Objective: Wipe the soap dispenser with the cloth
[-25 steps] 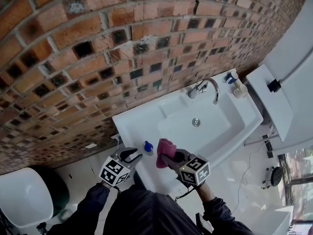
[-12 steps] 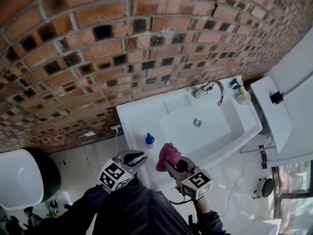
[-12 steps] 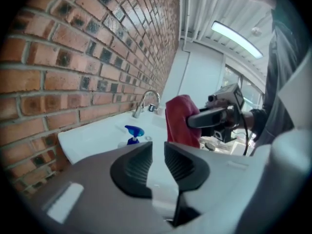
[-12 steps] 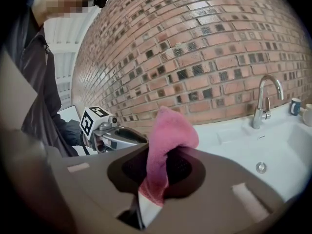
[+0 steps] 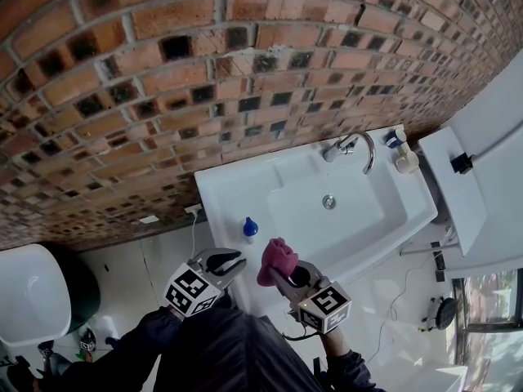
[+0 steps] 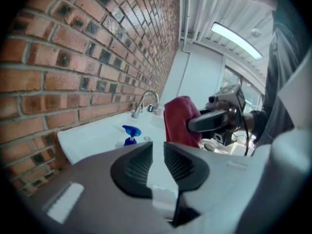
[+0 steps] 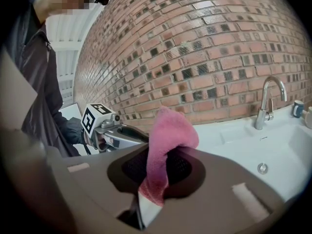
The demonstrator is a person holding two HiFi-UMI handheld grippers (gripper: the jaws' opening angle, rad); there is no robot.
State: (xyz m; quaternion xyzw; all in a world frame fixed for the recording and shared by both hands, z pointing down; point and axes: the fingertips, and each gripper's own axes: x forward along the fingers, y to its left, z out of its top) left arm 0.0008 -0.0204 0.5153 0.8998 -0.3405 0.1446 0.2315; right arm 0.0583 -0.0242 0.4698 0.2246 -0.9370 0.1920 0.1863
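The dispenser (image 5: 250, 229), a small bottle with a blue pump top, stands upright on the flat left rim of the sink (image 5: 219, 190), beside the basin and towards the person's end. Nothing touches it.

The cloth (image 5: 278, 257) is nearest to it, a pink wad clamped in the right gripper (image 5: 283, 273). The fingers (image 7: 185, 165) are pressed together on its lower part, so the loose upper fold flops forward past the tips. That looks deliberate: the soft bulge leads, so cloth and not plastic should meet the bottle. It hangs just right of the dispenser, apart from it.

The left gripper (image 5: 232, 260) sits to the bottle's near left, also short of it. Its fingers (image 6: 134, 167) are closing with only a slim gap left and nothing between them. It seems placed to steady or pin the bottle while the other wipes, though with so narrow a gap it would have to open again to take hold.

Further out, the tap (image 5: 353, 148) and two small containers (image 5: 399, 149) stand at the far end, and the brick wall (image 5: 163, 80) runs close behind the rim. Nothing blocks the approach; the light bottle may tip or skid under a one-sided wipe.
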